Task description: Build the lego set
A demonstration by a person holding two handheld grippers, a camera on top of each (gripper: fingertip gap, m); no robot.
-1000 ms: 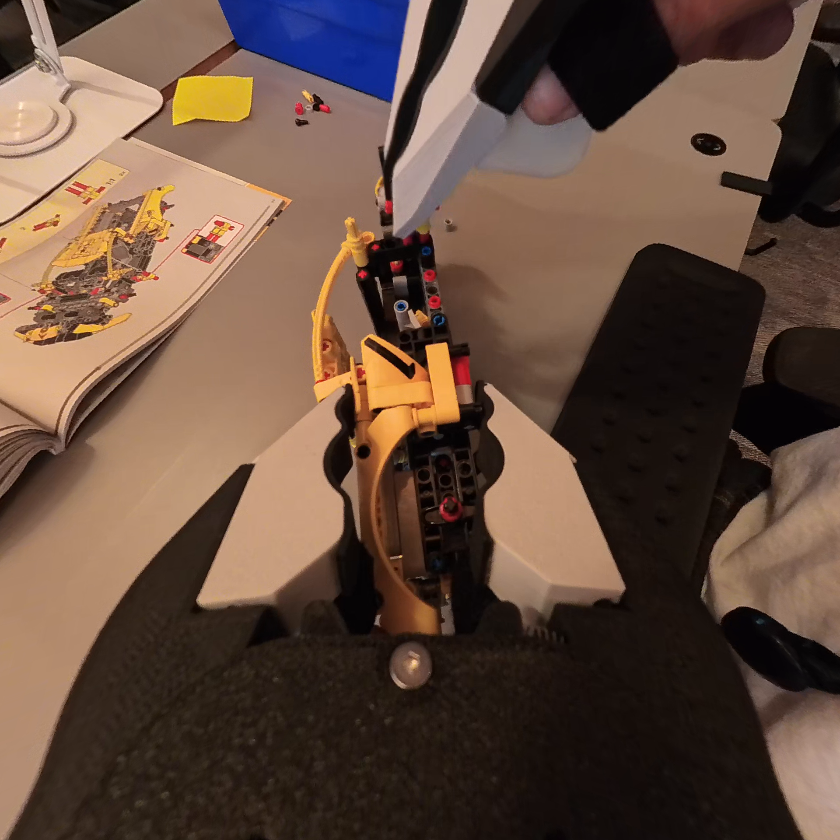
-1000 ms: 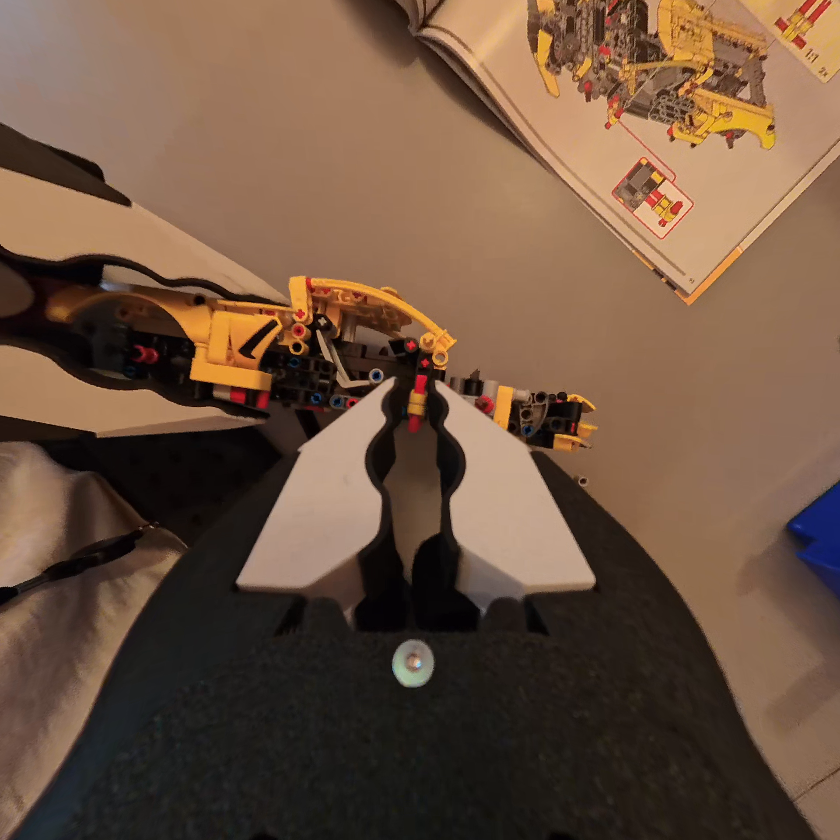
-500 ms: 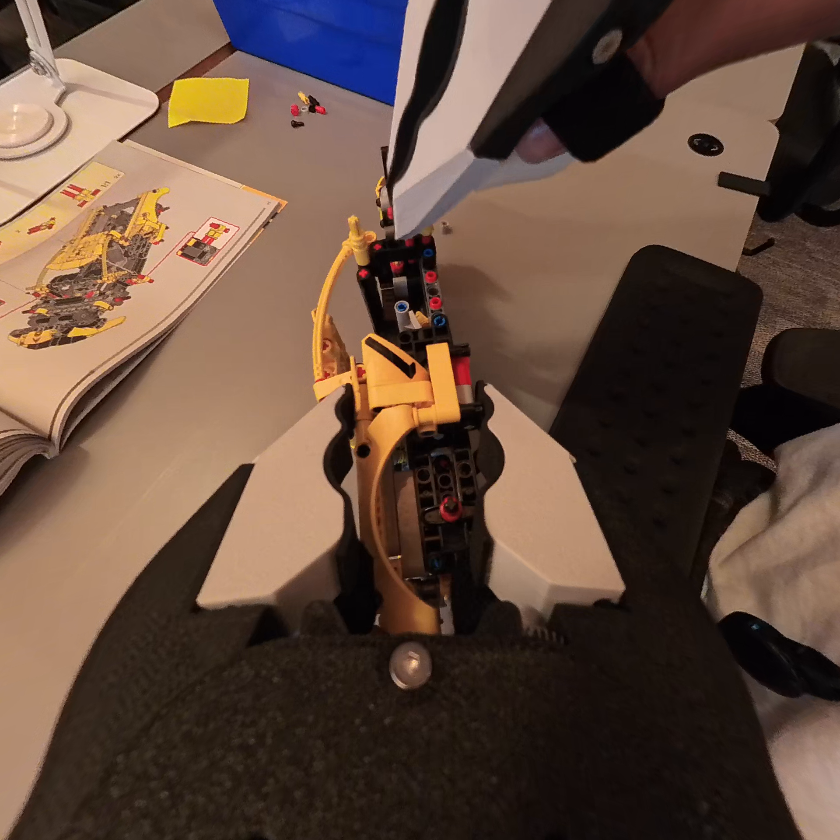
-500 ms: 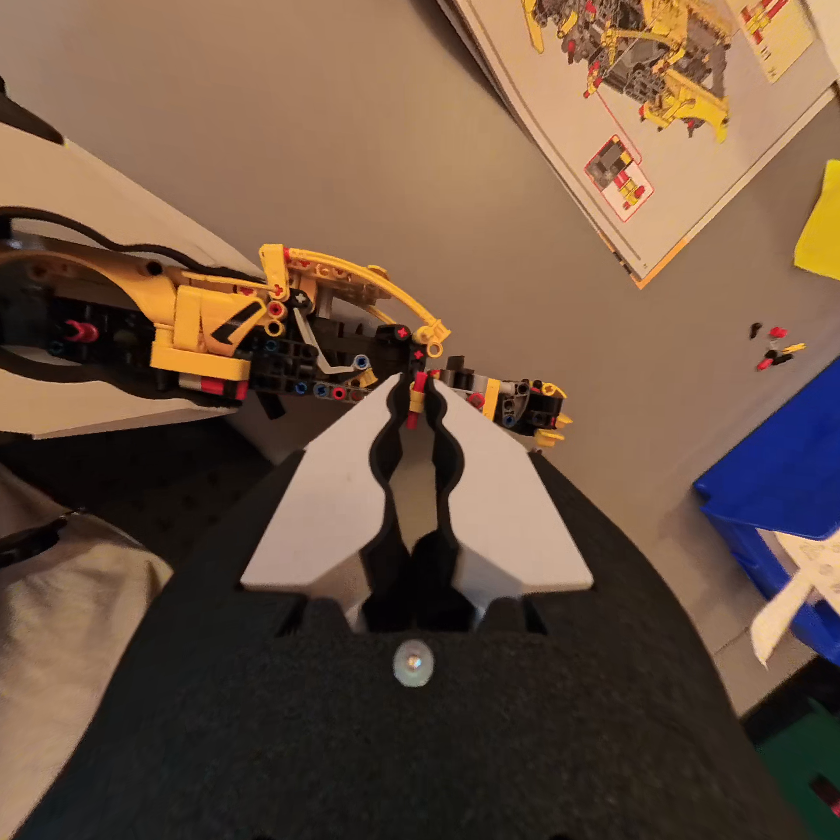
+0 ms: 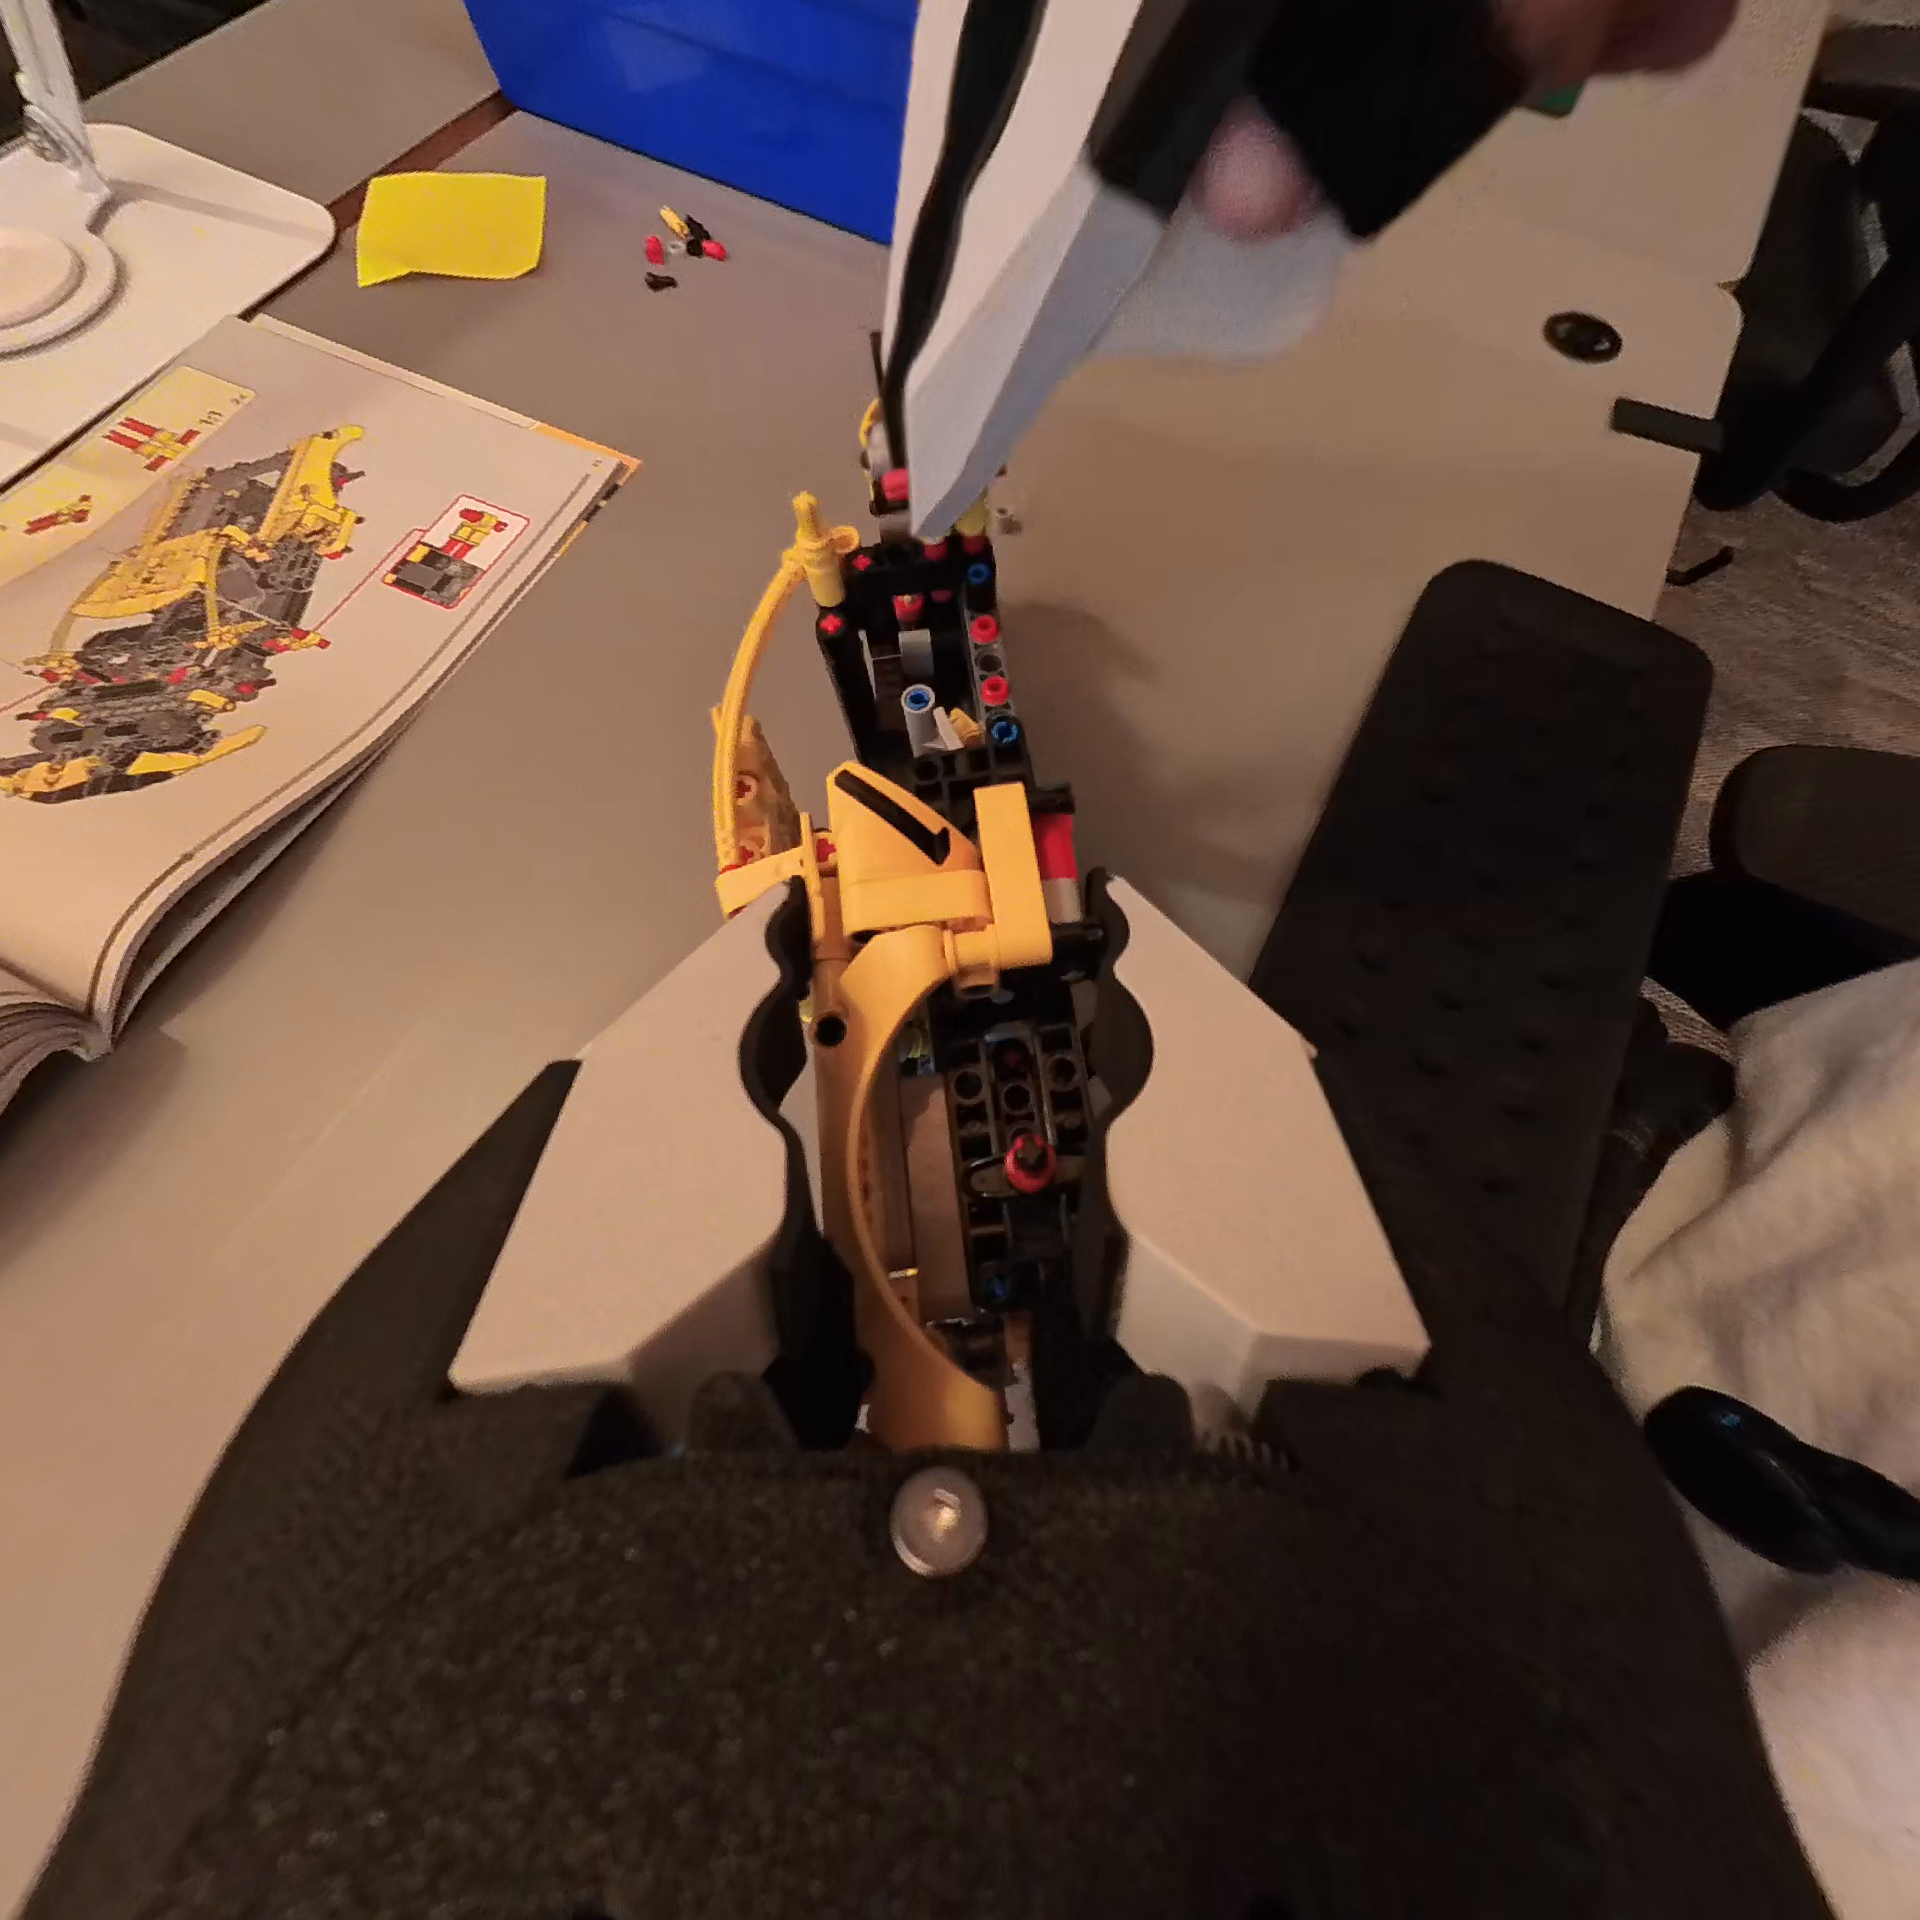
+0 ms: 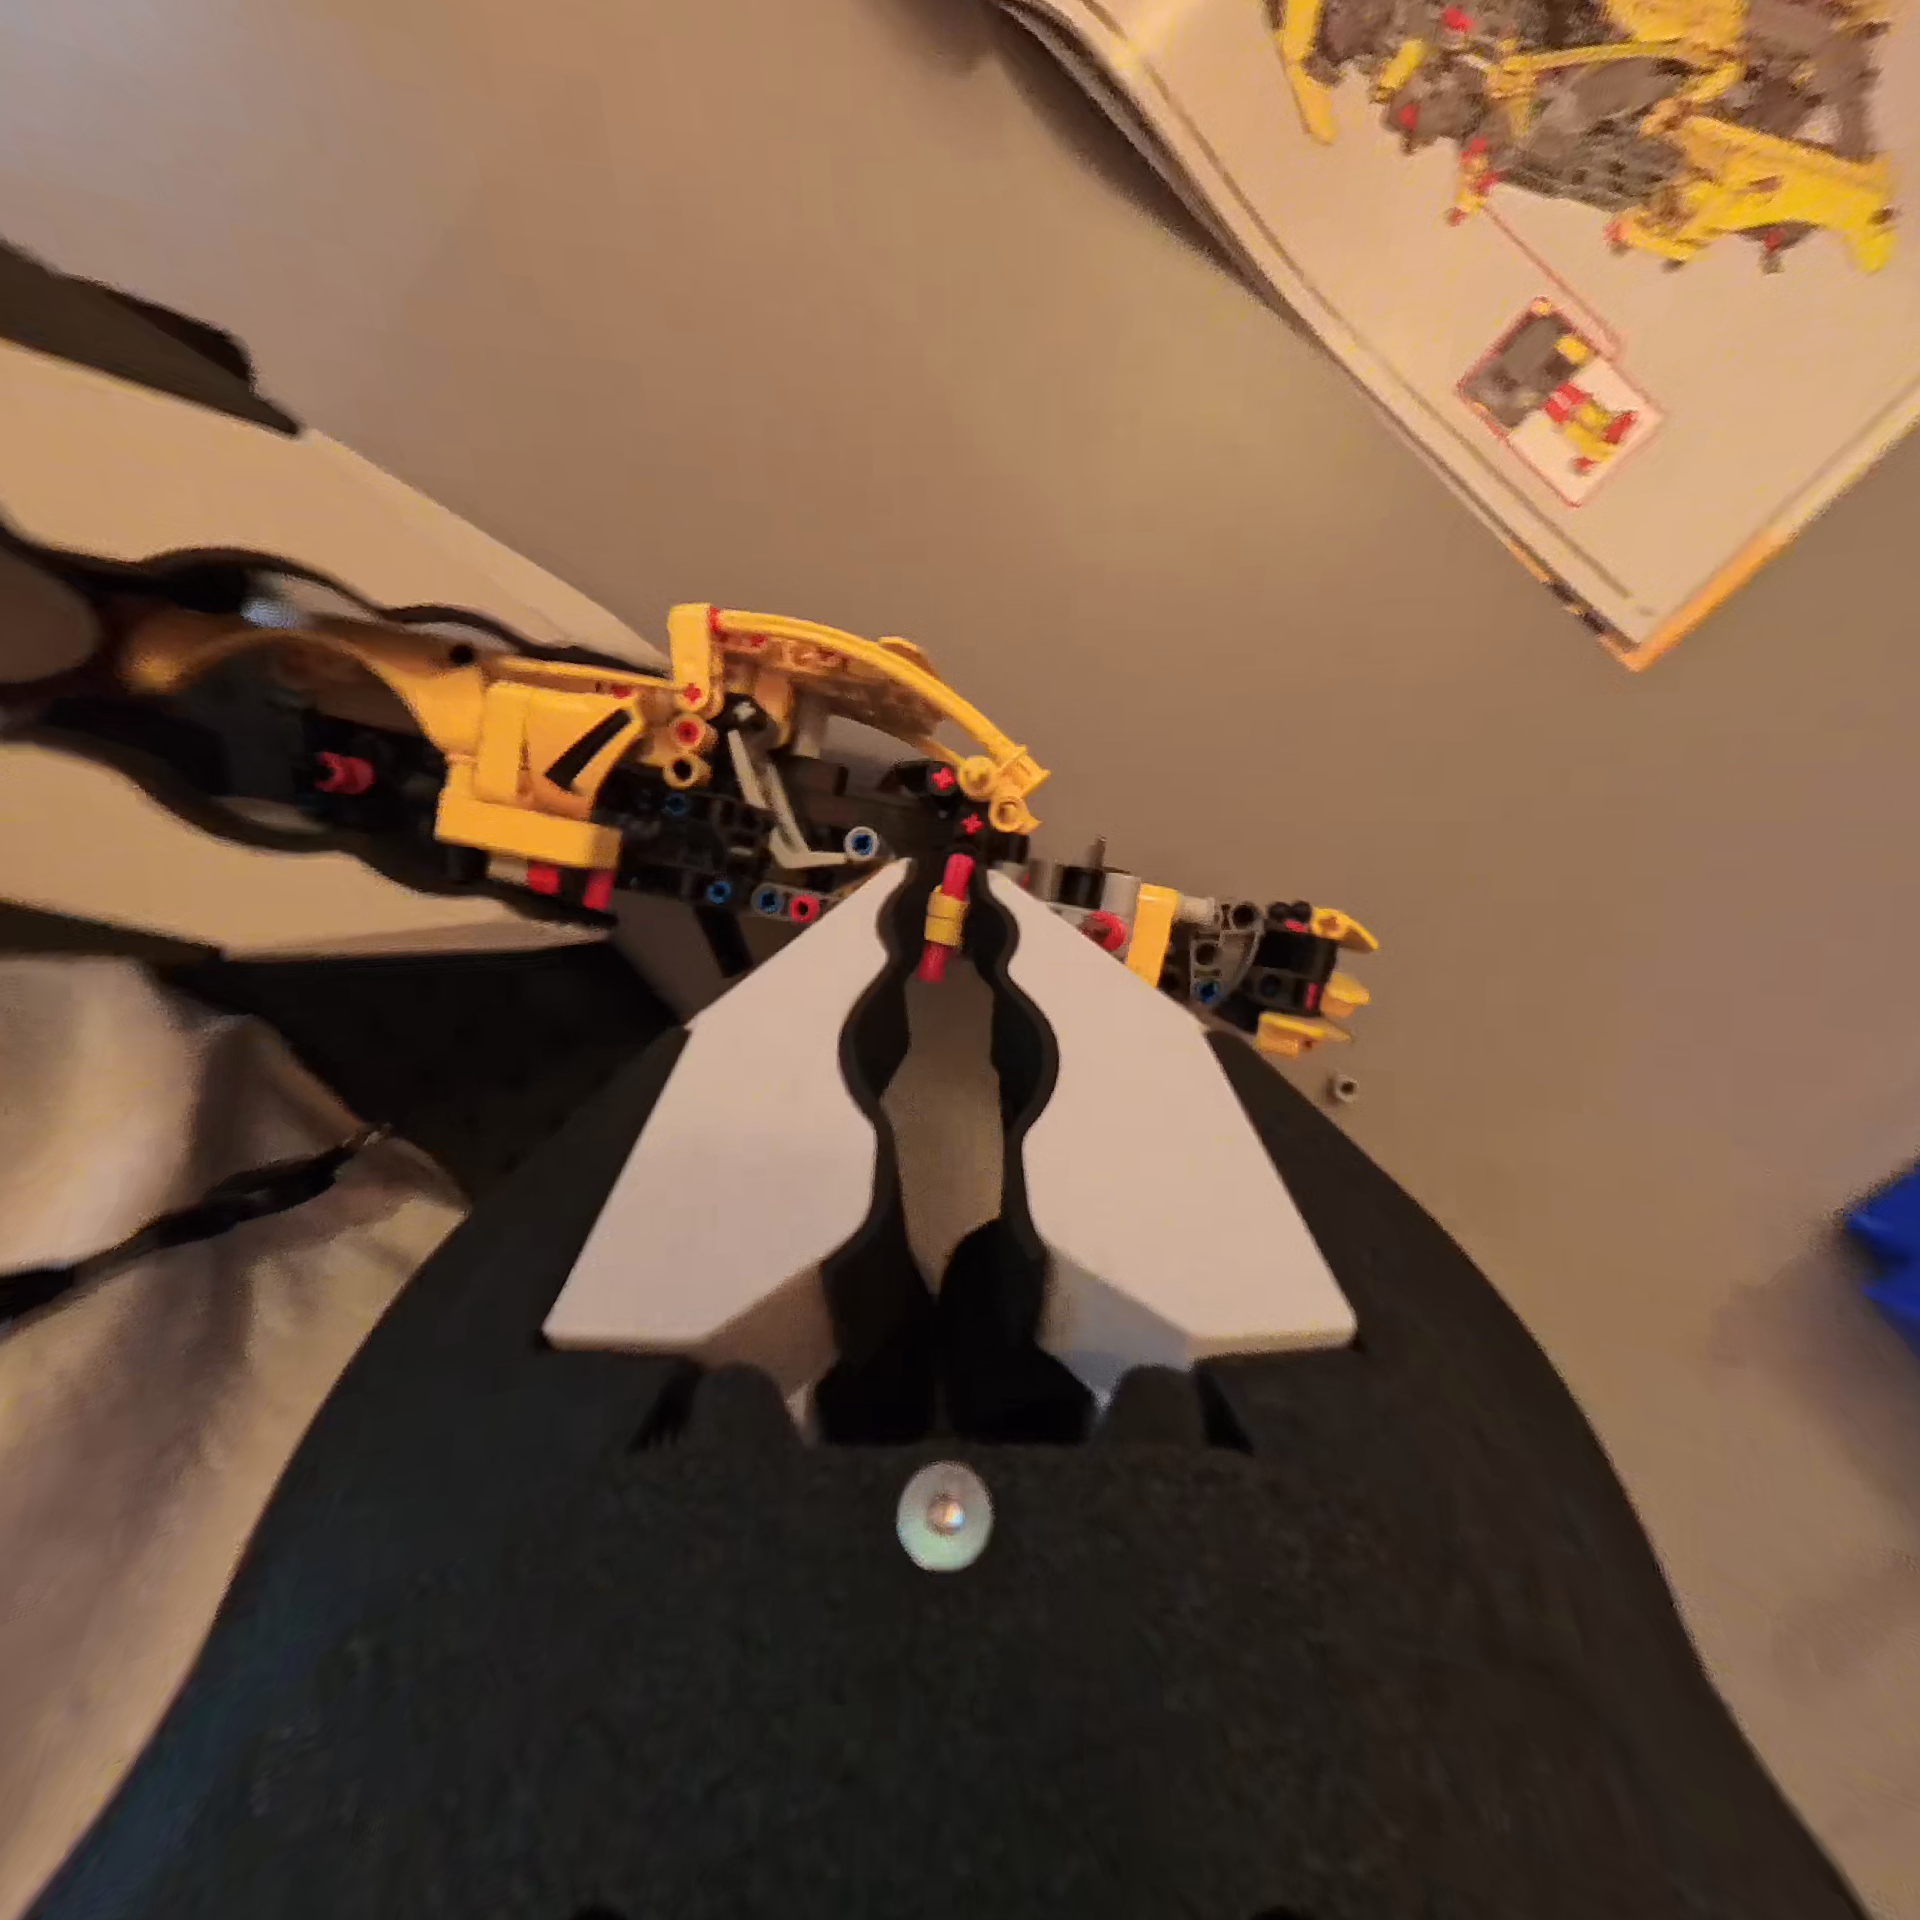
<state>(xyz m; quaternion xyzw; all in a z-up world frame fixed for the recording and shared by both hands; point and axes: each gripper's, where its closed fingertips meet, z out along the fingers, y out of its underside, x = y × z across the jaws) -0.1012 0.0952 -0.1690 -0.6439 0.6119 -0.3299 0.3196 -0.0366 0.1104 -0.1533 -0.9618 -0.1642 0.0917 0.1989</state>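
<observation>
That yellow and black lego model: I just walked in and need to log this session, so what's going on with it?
A person is building it with two handheld grippers. The left gripper is shut on the rear of the lego model, holding it over the grey table. The right gripper pinches a small red axle with a yellow bush, its tip at the model's middle. The instruction booklet lies open beside them, and loose pieces sit near a blue bin.
</observation>
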